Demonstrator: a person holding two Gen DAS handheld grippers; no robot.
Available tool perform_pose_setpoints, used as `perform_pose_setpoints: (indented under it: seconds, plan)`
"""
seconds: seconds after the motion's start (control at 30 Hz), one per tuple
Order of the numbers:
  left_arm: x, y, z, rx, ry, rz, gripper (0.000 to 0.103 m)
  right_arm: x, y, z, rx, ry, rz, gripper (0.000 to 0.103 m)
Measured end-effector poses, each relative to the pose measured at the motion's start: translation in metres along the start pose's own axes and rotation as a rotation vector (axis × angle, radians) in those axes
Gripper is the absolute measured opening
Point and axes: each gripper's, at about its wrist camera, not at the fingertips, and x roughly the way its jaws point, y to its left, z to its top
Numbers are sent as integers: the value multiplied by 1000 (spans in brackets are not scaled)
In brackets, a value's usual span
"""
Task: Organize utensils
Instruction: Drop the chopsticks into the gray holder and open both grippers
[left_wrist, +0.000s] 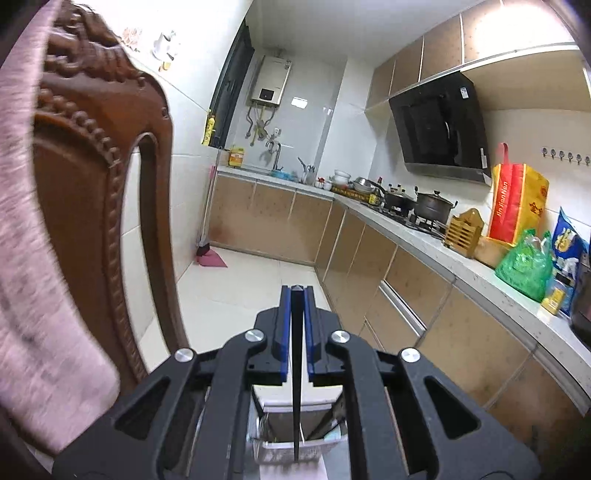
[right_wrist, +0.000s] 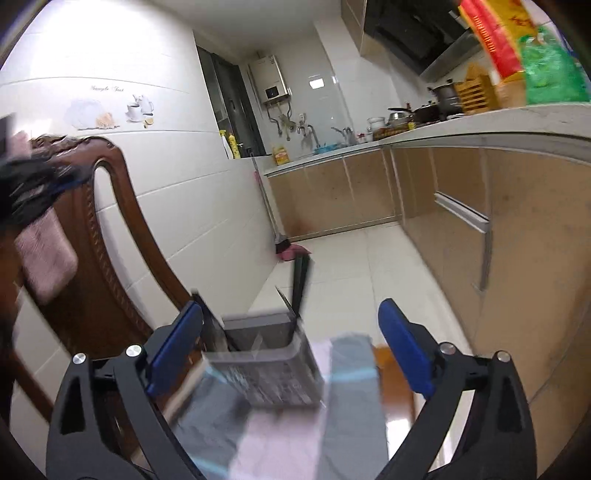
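Here, a thin, stiff, light chopstick (left_wrist: 296, 369) is pinched near its top by the left gripper (left_wrist: 296, 291), above the holder (right_wrist: 266, 354) at 6 o'clock, while the right gripper (right_wrist: 291, 332) is held open.

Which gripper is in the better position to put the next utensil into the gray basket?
Left. The left gripper is shut on a dark chopstick whose tip points down at the basket. The right gripper is open and holds nothing.

My basket (right_wrist: 266, 354) sits on a pink and grey cloth (right_wrist: 314, 424) over the wooden seat (right_wrist: 391, 373), while across the room the counter (left_wrist: 491, 273) carries pots (left_wrist: 432, 208), a wooden rack (left_wrist: 463, 232) and bags (left_wrist: 524, 266).
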Motion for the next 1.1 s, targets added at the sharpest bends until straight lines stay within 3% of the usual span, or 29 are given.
perform_pose_setpoints:
  seconds: [0.27, 0.5, 0.63, 0.7, 0.73, 0.77, 0.8, 0.87, 0.97, 1.1]
  plan:
    - [79, 10, -21, -53, 58, 44, 6, -60, -47, -90, 88, 50, -87, 94]
    - [135, 19, -82, -68, 214, 58, 6, -55, -51, -98, 55, 72, -107, 94]
    - [146, 5, -127, 19, 326, 28, 7, -47, -50, -102, 58, 106, -100, 94]
    - [136, 2, -143, 49, 337, 27, 15, -45, -45, -104, 33, 122, -104, 94]
    - [128, 1, -150, 62, 341, 22, 41, -44, -43, -104, 26, 125, -103, 94]
    - [116, -1, -159, 77, 341, 26, 77, -44, -41, -104, 17, 128, -103, 95]
    - [100, -3, -168, 97, 327, 37, 86, -44, -38, -105, 8, 128, -109, 96]
    - [67, -9, -185, 146, 303, 50, 90, -48, -34, -104, -7, 118, -138, 100]
    - [18, -13, -213, 214, 345, 119, 97, -52, -26, -99, -21, 129, -171, 100]
    - [-40, -12, -241, 209, 398, 162, 99, -48, -9, -94, -70, 266, -243, 100]
